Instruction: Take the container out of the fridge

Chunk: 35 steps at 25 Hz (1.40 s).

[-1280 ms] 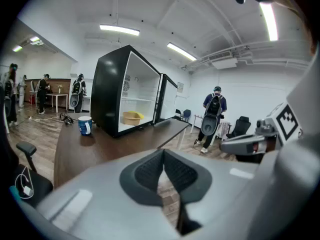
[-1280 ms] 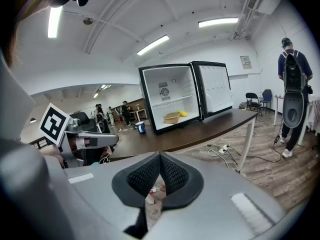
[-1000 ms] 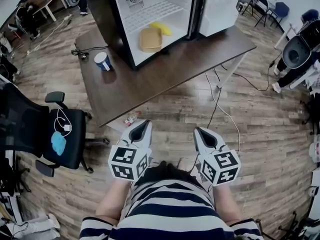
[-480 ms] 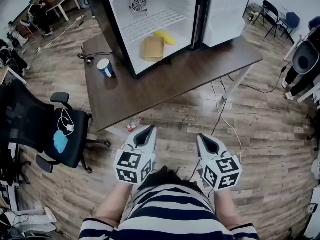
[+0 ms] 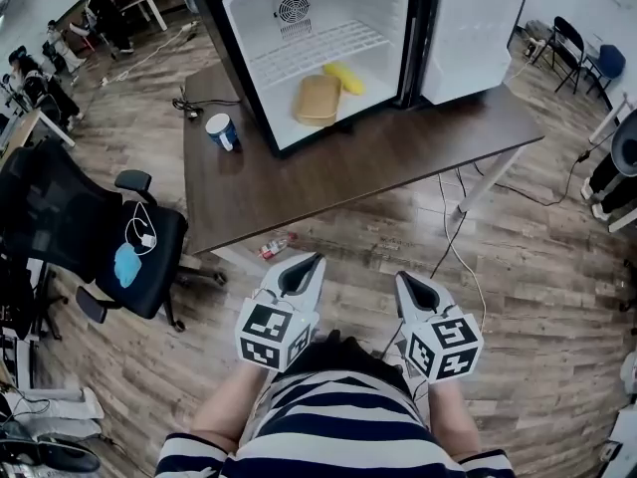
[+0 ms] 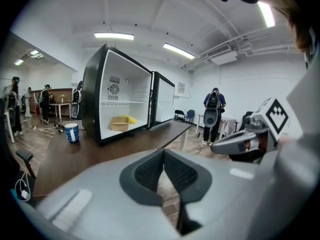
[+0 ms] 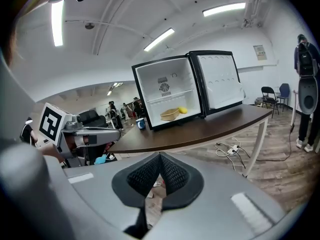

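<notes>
A tan container point(image 5: 318, 99) lies on the floor of the open black mini fridge point(image 5: 261, 88), next to a yellow item point(image 5: 347, 78). The fridge stands on a dark brown table point(image 5: 328, 182). My left gripper point(image 5: 315, 261) and right gripper point(image 5: 402, 277) hover side by side over the wooden floor, well short of the table, both shut and empty. The left gripper view shows the container point(image 6: 119, 123) far beyond the touching jaw tips of the left gripper point(image 6: 163, 152). From the right gripper point(image 7: 160, 156), the container point(image 7: 170, 115) is equally distant.
A blue-and-white cup point(image 5: 223, 131) stands on the table left of the fridge. The fridge door point(image 5: 469, 33) hangs open at the right. A black office chair point(image 5: 109, 247) sits left of the table. A plastic bottle point(image 5: 276, 246) and cables point(image 5: 453, 242) lie on the floor. People stand in the background.
The whole view has shifted: fridge and table sit lower and further right in the head view. Both grippers stay shut and level, a little lower in the frame.
</notes>
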{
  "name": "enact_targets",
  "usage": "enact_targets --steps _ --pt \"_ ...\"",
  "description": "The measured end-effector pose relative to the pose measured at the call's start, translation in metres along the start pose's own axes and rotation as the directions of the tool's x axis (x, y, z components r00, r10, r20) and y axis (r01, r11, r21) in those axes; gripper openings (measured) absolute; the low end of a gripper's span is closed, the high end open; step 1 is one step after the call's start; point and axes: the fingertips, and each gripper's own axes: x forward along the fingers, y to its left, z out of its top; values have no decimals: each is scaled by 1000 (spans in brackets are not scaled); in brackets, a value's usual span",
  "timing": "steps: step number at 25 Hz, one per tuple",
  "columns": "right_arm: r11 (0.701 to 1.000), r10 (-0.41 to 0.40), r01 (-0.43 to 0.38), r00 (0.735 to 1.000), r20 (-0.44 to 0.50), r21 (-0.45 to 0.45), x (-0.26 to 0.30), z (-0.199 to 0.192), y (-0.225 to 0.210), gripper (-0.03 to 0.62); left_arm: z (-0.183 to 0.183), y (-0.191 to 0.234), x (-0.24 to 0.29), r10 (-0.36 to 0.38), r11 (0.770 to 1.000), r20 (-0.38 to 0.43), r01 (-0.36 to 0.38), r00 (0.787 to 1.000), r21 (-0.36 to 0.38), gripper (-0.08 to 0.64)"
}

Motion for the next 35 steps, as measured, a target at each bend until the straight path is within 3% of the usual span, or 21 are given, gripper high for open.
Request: enact_targets --steps 5,12,27,29,33,35 --pt "999 31 -31 999 -11 -11 10 4 0 -8 -1 8 3 18 999 -27 -18 999 30 0" --pt "998 54 -55 998 -29 -17 29 10 2 -8 14 31 19 54 990 -29 -49 998 133 0" --pt "998 61 -62 996 -71 -17 103 42 -25 -8 47 79 105 34 945 -106 3 994 327 0" --pt "998 63 -64 995 -77 -14 115 47 -28 -8 50 88 117 52 931 -118 -6 992 366 0" --pt "998 65 -66 994 -87 -11 137 55 -34 -8 48 108 138 106 875 -146 -23 984 483 0" --pt "998 67 -69 993 -96 -12 149 58 -36 -8 47 116 148 111 862 -157 -17 981 507 0"
